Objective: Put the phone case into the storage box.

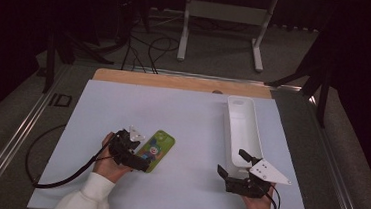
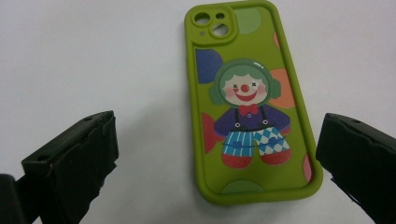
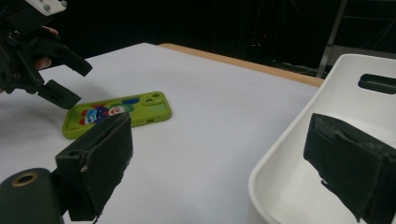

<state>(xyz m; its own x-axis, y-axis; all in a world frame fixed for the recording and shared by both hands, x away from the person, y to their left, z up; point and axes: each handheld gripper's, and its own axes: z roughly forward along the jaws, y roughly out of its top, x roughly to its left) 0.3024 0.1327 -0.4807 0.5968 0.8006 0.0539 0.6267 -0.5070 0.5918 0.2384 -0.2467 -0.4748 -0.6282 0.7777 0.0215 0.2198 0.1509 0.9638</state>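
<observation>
while the left gripper (image 1: 137, 148) hangs over it with jaws spread wide, the green phone case (image 2: 252, 100) lies flat at centre left of the high view. it looks light, rubbery and bendy; pinch across its long edges. the right gripper (image 1: 234, 164), also released, waits lower right beside the white bin (image 1: 242, 124).
</observation>
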